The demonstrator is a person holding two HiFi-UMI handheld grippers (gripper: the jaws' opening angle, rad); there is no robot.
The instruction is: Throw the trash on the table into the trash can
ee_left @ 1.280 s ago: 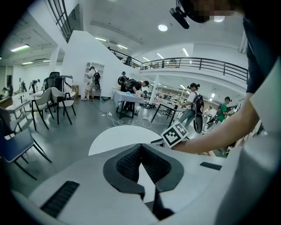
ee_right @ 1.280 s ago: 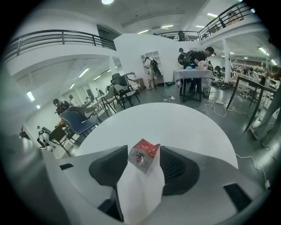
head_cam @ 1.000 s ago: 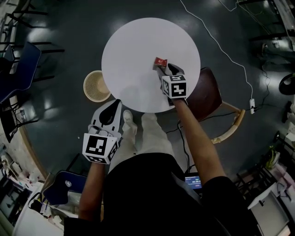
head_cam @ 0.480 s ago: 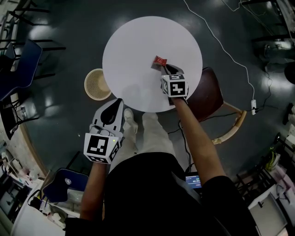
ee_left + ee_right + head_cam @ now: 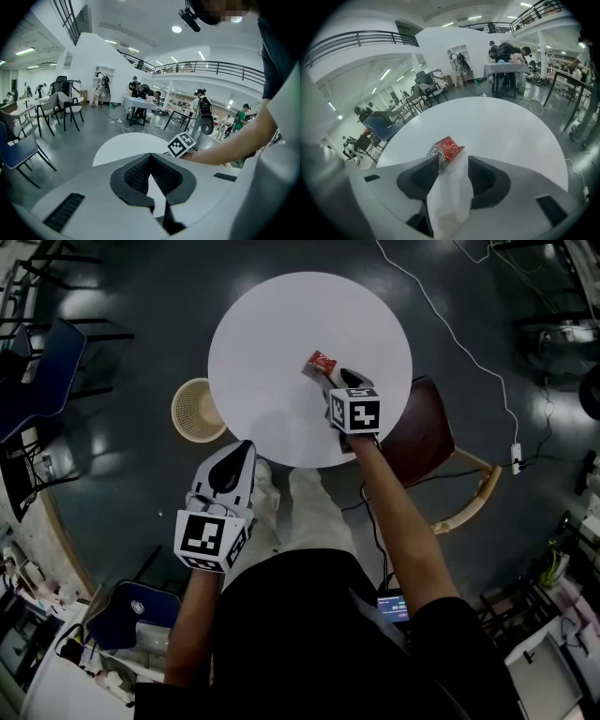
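The right gripper (image 5: 453, 158) stands wide, its jaws just opening. The red wrapper (image 5: 446, 149) on the table (image 5: 506, 126) lies at its tips, ungripped. The left gripper (image 5: 151, 155) is closed, empty.

My head camera looks steeply down from above onto the round table (image 5: 281, 324) and the floor (image 5: 112, 474). The camera on my left tool (image 5: 246, 448) sits back from the table, facing across it. The one on my right tool (image 5: 330, 378) looks closely along the tabletop. All three share the table.
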